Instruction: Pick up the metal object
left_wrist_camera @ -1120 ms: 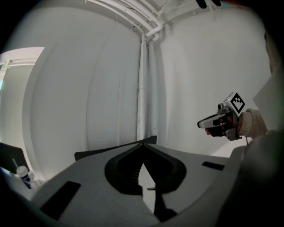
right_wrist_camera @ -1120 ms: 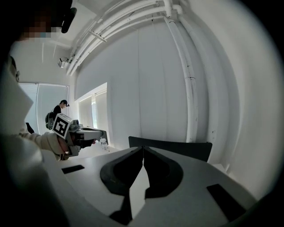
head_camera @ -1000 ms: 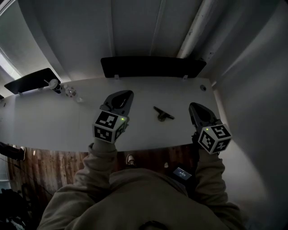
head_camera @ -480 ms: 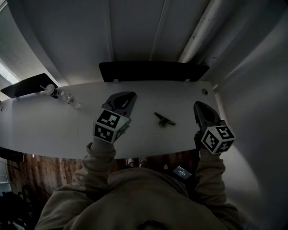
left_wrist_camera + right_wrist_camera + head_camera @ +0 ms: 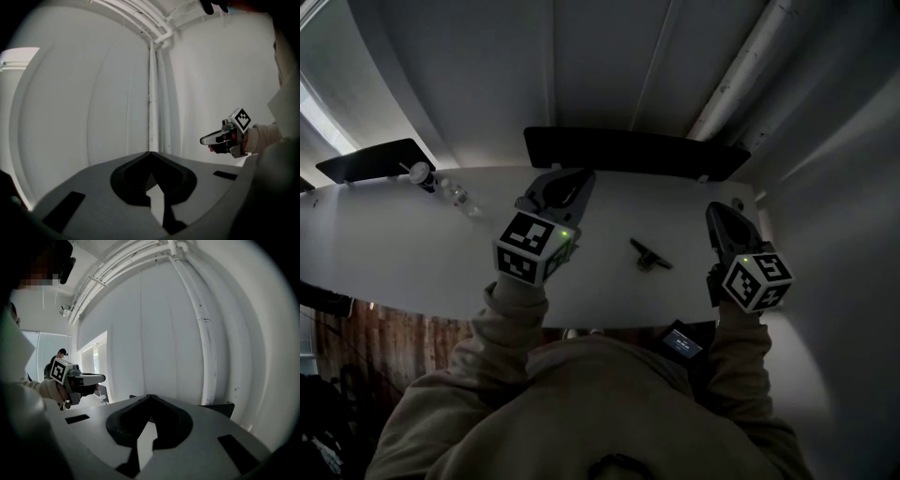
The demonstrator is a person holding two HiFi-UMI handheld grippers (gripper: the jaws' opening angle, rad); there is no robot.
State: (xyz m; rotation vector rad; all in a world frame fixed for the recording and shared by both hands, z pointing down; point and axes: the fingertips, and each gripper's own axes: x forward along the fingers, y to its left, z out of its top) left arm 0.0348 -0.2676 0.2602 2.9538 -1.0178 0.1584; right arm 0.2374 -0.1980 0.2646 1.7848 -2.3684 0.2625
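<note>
The white worktop (image 5: 412, 253) lay bare between the left tool (image 5: 570, 180) and the right tool (image 5: 727, 212), except for the metal object (image 5: 649, 254) lying between them, nearer the right one. Open surface ringed it on every side. Along the far edge a long dark panel (image 5: 628, 152) stood upright, walling off the back. A second dark panel (image 5: 370, 159) and a small bottle (image 5: 457, 197) crowded the far left, well apart from the middle. The side wall (image 5: 844, 187) rose just beside the right tool, and a pipe (image 5: 750, 66) ran up the corner.
</note>
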